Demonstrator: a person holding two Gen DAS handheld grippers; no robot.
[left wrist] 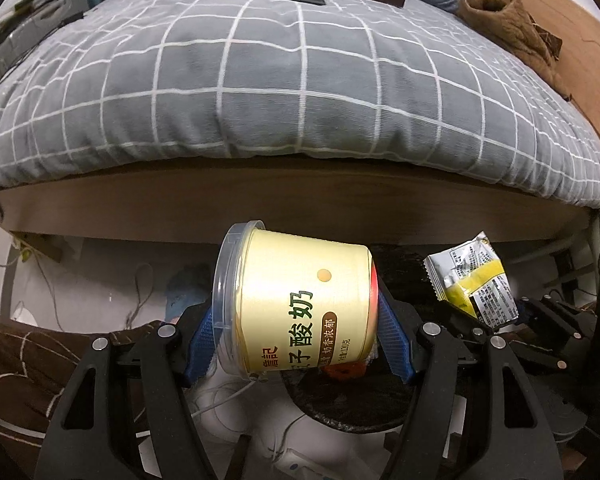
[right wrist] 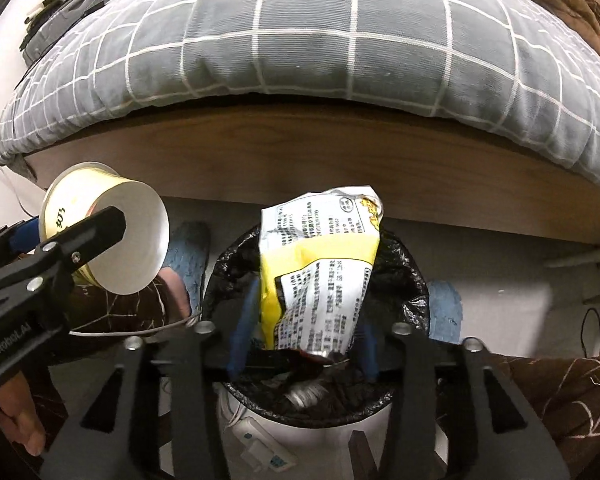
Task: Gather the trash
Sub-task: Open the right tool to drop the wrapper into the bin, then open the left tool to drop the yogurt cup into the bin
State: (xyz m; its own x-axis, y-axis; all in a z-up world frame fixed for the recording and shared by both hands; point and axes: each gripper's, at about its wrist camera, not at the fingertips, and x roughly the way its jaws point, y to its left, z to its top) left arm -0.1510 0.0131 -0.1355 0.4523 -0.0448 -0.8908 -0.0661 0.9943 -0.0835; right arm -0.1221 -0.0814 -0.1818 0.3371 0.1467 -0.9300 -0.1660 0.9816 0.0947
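Your left gripper [left wrist: 296,344] clamps yogurt cup [left wrist: 300,304] sideways between blue pads, lid leftward, beside bin rim. Your right gripper [right wrist: 304,340] pinches crumpled snack wrapper [right wrist: 320,276] upright over black-lined trash bin [right wrist: 416,280], below bed [right wrist: 340,40].

This is a bedroom in a home. A big bed [left wrist: 300,200] fills most of the view, and a soft grey blanket [left wrist: 260,80] with white squares lies on it. A brown fuzzy piece of clothing [left wrist: 508,20] lies on the bed's far corner. Near the bed, on the pale floor [right wrist: 500,300], stands a small bin [right wrist: 412,280] with a black bag.
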